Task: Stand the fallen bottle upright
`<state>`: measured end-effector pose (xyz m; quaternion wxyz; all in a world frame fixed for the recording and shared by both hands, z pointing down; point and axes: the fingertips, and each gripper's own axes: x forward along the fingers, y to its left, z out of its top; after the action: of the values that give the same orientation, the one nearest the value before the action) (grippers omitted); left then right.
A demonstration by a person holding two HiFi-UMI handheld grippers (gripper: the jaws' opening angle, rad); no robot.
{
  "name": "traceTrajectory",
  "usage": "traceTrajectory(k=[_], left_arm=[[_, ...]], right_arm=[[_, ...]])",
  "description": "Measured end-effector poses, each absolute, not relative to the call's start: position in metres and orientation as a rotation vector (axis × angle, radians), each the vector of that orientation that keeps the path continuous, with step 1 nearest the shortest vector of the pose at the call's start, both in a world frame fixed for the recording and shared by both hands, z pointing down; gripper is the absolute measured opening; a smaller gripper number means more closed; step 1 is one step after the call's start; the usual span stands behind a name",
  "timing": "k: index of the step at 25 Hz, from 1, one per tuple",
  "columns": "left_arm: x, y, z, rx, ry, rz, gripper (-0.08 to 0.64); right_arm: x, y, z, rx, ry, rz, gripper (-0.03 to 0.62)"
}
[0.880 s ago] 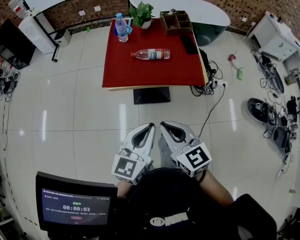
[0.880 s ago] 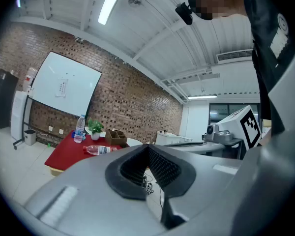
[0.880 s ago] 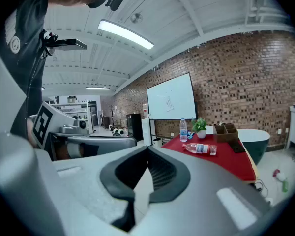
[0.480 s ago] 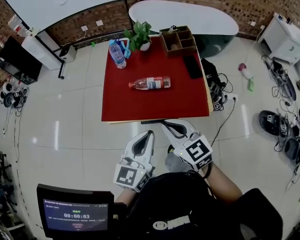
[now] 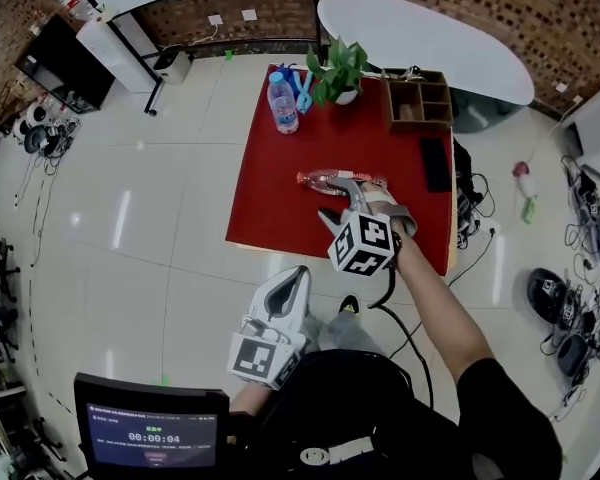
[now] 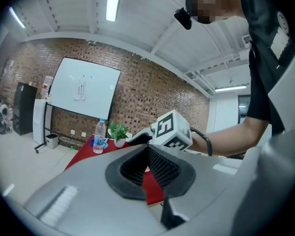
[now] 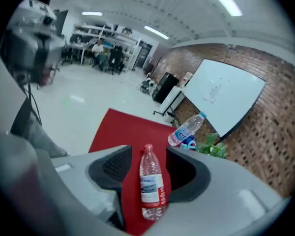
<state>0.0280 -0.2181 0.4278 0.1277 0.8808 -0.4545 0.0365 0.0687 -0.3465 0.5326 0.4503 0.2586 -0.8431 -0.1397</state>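
The fallen clear bottle (image 5: 320, 179) with a red cap and a red-and-white label lies on its side in the middle of the red table (image 5: 270, 203). My right gripper (image 5: 365, 190) reaches over the table and points down at it. In the right gripper view the bottle (image 7: 150, 188) lies lengthwise between the spread jaws of that gripper (image 7: 148, 156), cap away from me, with red cloth showing on its left side; the pads are not pressing on it. My left gripper (image 5: 300, 271) stays low near my body, short of the table, its jaws (image 6: 147, 154) drawn together on nothing.
A second bottle (image 5: 282, 103) stands upright at the table's far left, beside a blue item (image 5: 302, 83) and a potted plant (image 5: 340, 68). A wooden organizer (image 5: 417, 103) and a black phone (image 5: 435, 163) sit at the right. A monitor (image 5: 150, 428) is at my lower left.
My right gripper has gone from beside the left one, near my body, forward over the table to the fallen bottle. I have come closer to the table. The left gripper stayed low.
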Motion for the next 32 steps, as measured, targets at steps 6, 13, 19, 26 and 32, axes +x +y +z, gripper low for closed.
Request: traceTrajectory(k=[6, 13, 19, 26, 32], left_arm=[[-0.021, -0.227, 0.427, 2.514, -1.375, 0.043, 0.000], [-0.072, -0.224, 0.430, 2.437, -1.468, 0.019, 0.000], [-0.075, -0.221, 0.429, 2.444, -1.456, -0.005, 0.000], [-0.067, -0.220, 0.417, 2.474, -1.436, -0.043, 0.000], [-0.052, -0.228, 0.412, 2.498, -1.401, 0.009, 0.000]], right_arm=[[0.041, -0.403, 0.644, 0.381, -1.738, -0.391, 0.209], [0.038, -0.439, 0.687, 0.365, -1.504, -0.372, 0.235], [0.038, -0.437, 0.693, 0.362, -1.464, -0.416, 0.238], [0.035, -0.435, 0.643, 0.546, -1.734, -0.320, 0.235], [0.090, -0.441, 0.516, 1.134, -2.232, 0.032, 0.235]])
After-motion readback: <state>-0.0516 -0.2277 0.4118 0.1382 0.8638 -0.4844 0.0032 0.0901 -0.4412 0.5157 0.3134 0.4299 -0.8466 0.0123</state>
